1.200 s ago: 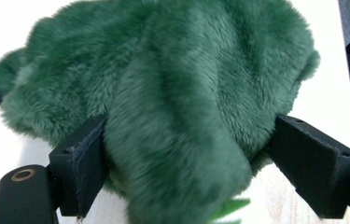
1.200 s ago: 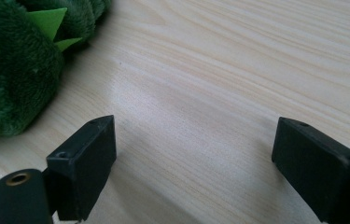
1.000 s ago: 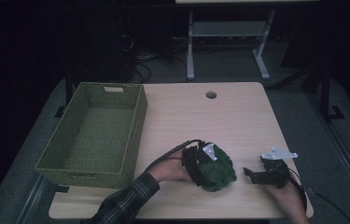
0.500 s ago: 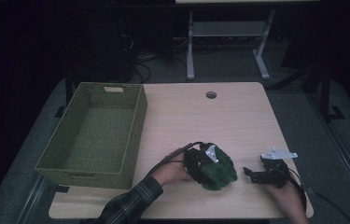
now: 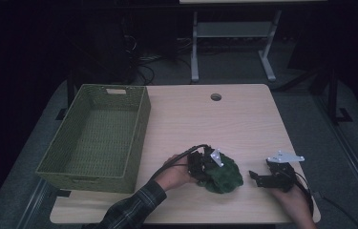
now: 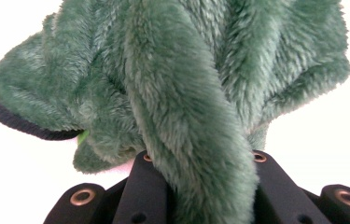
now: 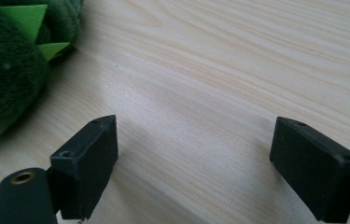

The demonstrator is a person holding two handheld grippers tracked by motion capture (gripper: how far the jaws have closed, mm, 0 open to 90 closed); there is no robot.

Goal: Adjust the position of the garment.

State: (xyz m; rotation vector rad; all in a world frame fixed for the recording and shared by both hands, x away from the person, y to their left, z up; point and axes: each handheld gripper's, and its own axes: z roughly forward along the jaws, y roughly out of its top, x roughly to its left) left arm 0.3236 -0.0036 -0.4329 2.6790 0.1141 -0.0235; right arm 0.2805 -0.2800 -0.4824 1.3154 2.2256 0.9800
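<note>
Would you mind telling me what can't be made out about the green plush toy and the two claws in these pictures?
- Plush toy: what animal it is; the high view is dim and small, the left gripper view cuts it off.
- Left claw: its jaw tips, buried in fur.
- Basket: its near inner corner, hidden by its own wall in the high view.
- Right claw: nothing hidden; open over bare table.

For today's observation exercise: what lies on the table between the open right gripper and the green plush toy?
Nothing: in the high view, bare wooden table separates the right gripper from the green plush toy. The right gripper view shows the same.
</note>
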